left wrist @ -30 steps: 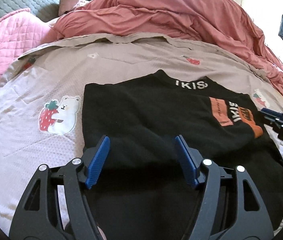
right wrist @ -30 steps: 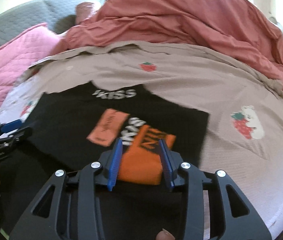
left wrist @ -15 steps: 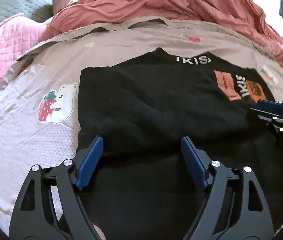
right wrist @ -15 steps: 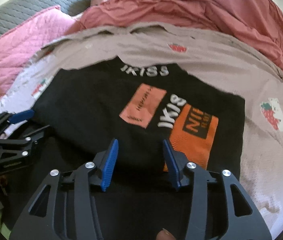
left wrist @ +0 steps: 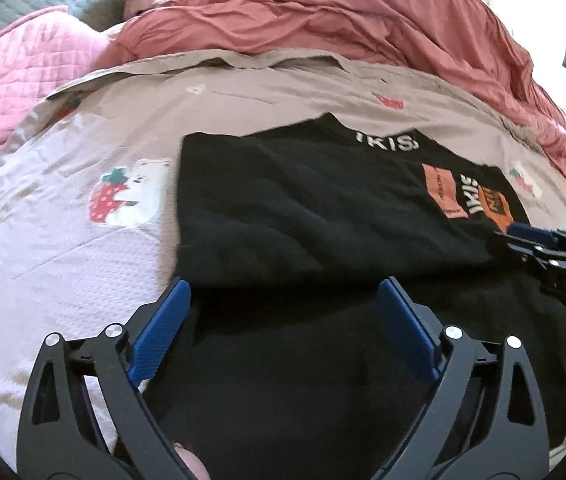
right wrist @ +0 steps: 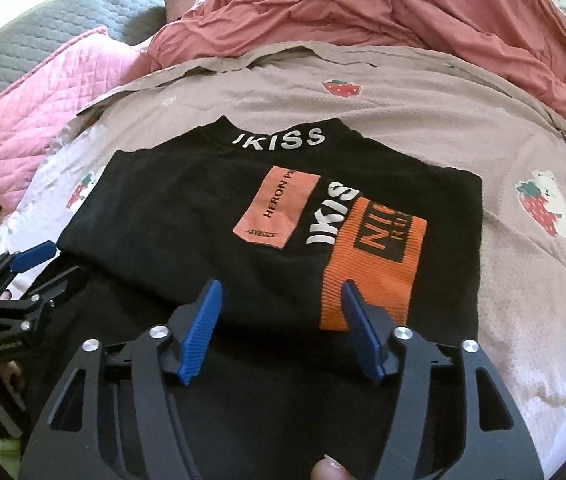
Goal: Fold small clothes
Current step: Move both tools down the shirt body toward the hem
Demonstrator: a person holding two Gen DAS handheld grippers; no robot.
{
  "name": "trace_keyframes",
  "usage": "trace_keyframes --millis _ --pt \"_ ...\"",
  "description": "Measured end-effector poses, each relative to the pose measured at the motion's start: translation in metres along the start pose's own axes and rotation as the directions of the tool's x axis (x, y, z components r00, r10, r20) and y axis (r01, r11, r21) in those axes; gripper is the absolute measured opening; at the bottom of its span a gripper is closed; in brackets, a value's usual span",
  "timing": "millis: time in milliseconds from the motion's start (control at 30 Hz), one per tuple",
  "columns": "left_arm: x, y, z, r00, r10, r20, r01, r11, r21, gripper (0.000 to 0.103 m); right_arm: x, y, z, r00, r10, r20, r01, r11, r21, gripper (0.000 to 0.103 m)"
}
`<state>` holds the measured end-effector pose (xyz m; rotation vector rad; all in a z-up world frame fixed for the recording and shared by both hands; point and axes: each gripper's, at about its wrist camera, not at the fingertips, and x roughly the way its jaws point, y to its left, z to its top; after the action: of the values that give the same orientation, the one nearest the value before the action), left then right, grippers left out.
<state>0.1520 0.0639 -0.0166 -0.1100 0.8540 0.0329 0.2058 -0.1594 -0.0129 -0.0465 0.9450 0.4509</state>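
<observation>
A black shirt (left wrist: 303, 216) (right wrist: 187, 208) with white "IKISS" lettering and orange patches lies partly folded on the bed, its side flaps turned in. My left gripper (left wrist: 285, 296) hovers over the shirt's near left part; its blue-padded jaws are opening wide and the pads press on nothing. My right gripper (right wrist: 279, 292) is over the near right part by the orange ribbed cuff (right wrist: 367, 264), jaws opening, cloth beneath them but not pinched. Each gripper shows at the edge of the other's view: the right gripper (left wrist: 543, 248) and the left gripper (right wrist: 31, 264).
The shirt rests on a taupe bed cover (left wrist: 83, 272) (right wrist: 523, 280) printed with strawberries and bears. A rumpled red duvet (left wrist: 343, 20) is heaped at the back. A pink quilted blanket (right wrist: 43, 92) and grey quilt (right wrist: 23, 40) lie at the left.
Both grippers' jaws have spread wider. The right gripper let go of the orange cuff and drew back toward the near edge; the shirt's flap now lies flat.
</observation>
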Motion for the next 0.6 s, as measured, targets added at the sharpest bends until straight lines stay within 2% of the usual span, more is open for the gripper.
trace_keyframes --millis 67,267,433,600 --pt "-0.006 0.008 -0.001 1.000 -0.011 0.011 0.011 0.999 -0.031 0.090 -0.005 0.000 -0.001 1.000 0.001 0.006 -0.001 1.000 0.004 0.070" --pt "-0.019 0.025 -0.008 1.000 -0.011 0.026 0.013 0.997 -0.081 0.093 -0.021 -0.002 -0.005 1.000 -0.011 0.026 0.011 1.000 0.015 0.080" --pt "-0.028 0.034 -0.013 0.999 -0.016 0.034 0.020 0.994 -0.110 0.093 -0.034 -0.005 -0.010 0.999 -0.016 0.035 0.015 1.000 0.020 0.085" --pt "-0.038 0.039 -0.019 0.999 -0.012 0.042 0.017 0.992 -0.121 0.093 -0.046 -0.007 -0.017 0.999 -0.023 0.041 0.022 0.999 0.024 0.086"
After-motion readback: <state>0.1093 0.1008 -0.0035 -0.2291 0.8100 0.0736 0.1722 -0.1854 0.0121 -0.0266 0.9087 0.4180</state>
